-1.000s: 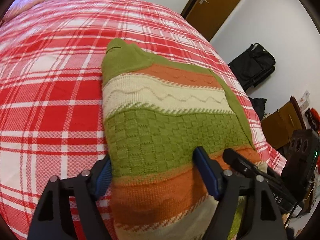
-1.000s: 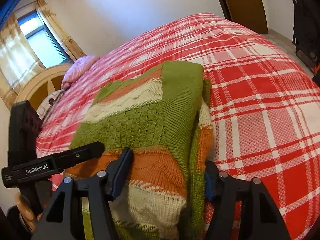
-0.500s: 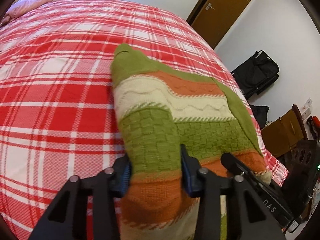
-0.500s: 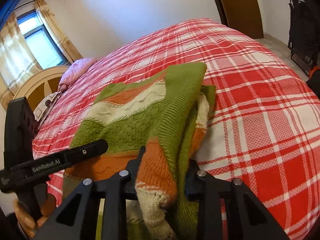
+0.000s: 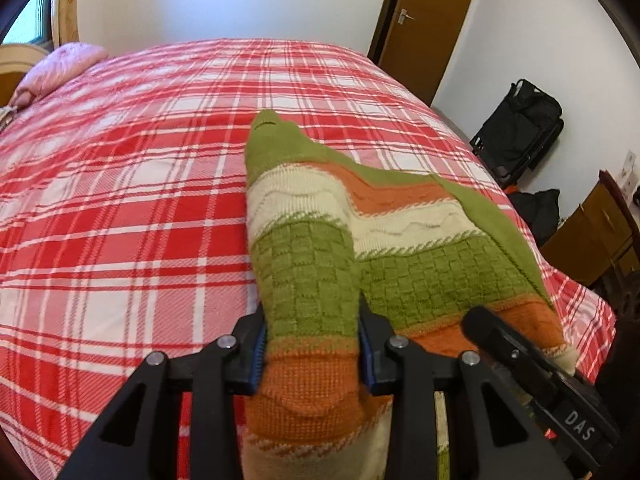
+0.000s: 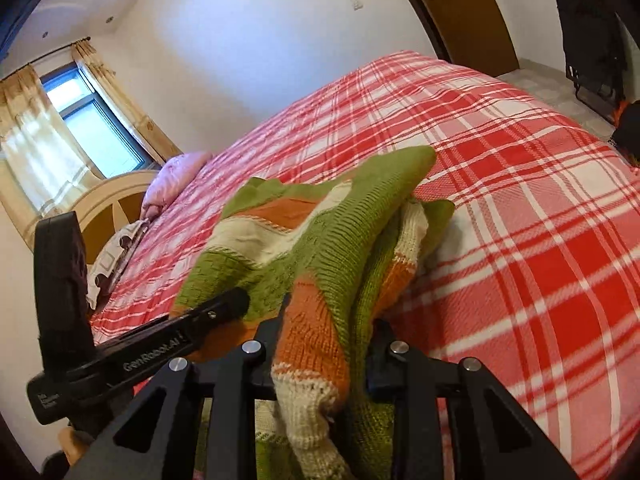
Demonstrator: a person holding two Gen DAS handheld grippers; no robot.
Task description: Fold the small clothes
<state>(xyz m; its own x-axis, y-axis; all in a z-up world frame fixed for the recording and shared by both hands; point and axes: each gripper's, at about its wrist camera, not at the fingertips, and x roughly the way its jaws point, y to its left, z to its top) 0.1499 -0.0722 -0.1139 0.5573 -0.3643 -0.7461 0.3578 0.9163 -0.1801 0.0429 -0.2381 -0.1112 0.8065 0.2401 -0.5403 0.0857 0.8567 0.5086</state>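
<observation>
The left hand-held gripper (image 5: pixel 311 354) is clamped on the near hem of a knitted sweater (image 5: pixel 400 240); its jaws are closing, and the orange and green knit is bunched tightly between the blue pads (image 5: pixel 259 354). The right hand-held gripper (image 6: pixel 328 354) is likewise closed narrowly on a gathered fold of the same sweater (image 6: pixel 320 240), with orange, cream and green bands pinched between its black fingers (image 6: pixel 382 350).

In the left wrist view, part of the right hand-held gripper is seen at lower right, just beside the sweater's orange band. In the right wrist view, the left hand-held gripper is seen at lower left, its tip laid against the green knit.

The sweater is striped in green, cream and orange. Its near edge is raised in the two grips, while its far end, with the green neck part, is resting on the bed (image 5: pixel 120 200), which is covered with a red and white plaid spread. One green flap is draped over the right-hand fold.

A pink pillow (image 5: pixel 60 68) is seen at the head of the bed, beside a curved headboard (image 6: pixel 108 196). A brown door (image 5: pixel 424 20) and a black bag (image 5: pixel 520 124) are seen beyond the far side. A curtained window (image 6: pixel 80 120) is set in the wall behind the headboard.
</observation>
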